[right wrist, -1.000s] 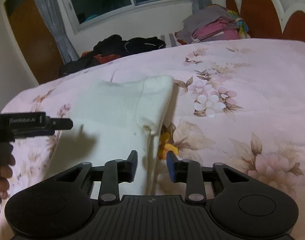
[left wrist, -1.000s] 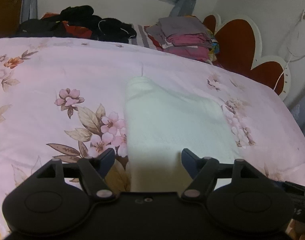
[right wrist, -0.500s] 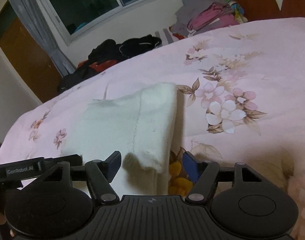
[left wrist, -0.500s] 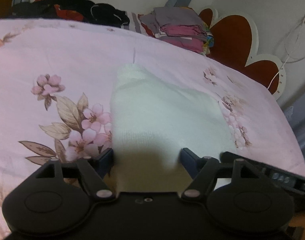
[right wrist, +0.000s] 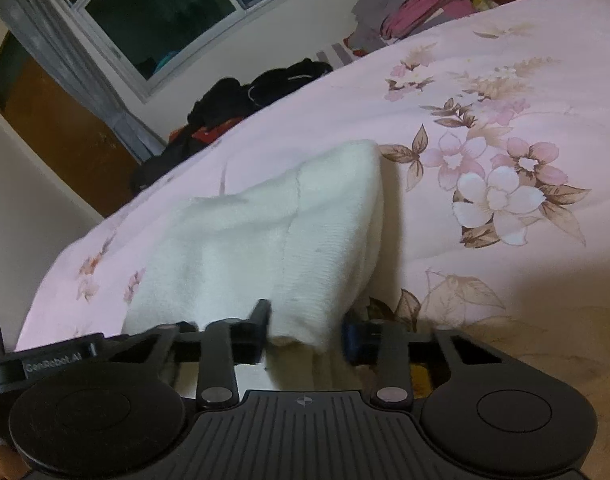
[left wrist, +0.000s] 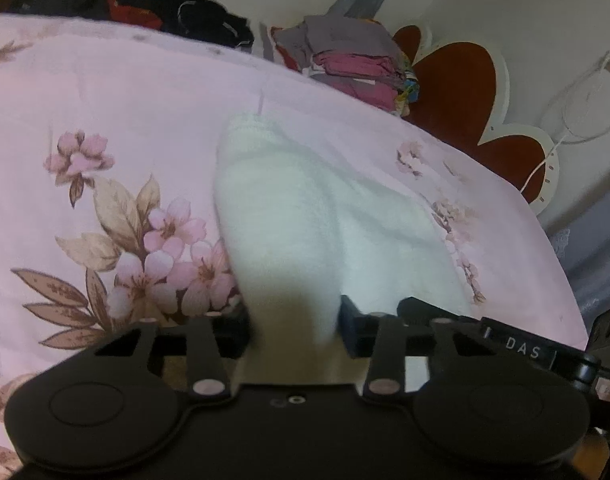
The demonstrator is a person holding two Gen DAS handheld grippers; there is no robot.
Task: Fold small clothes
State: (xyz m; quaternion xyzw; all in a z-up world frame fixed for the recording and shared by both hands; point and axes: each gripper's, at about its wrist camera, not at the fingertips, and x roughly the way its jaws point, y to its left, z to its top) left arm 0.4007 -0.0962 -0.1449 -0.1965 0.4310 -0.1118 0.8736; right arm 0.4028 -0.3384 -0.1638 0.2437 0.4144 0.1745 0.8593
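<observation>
Floral pink bedspread (left wrist: pixel 105 112), "GenRobot.AI" left gripper (left wrist: pixel 295 326) and right gripper (right wrist: pixel 305 330) half-closed around white garment (right wrist: pixel 265 236).

Dark window (right wrist: pixel 153 24), grey curtain (right wrist: pixel 73 68), scalloped headboard (left wrist: pixel 465 92)

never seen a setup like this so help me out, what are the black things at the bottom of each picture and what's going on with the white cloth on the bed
The black shapes are handheld grippers, two-finger tools that a person holds, one in each hand. No robot arm is involved. Each gripper carries a fisheye camera looking forward along its fingers, so each picture shows that gripper's own view.

One picture comes from the left gripper, the other from the right gripper. Both reach into the near edge of a small white garment lying on a pink floral bedspread. The cloth bunches between each pair of fingers, but the jaws stand somewhat apart, so I cannot tell whether either grips it.

Farther back are a stack of folded clothes and a dark clothes pile.
</observation>
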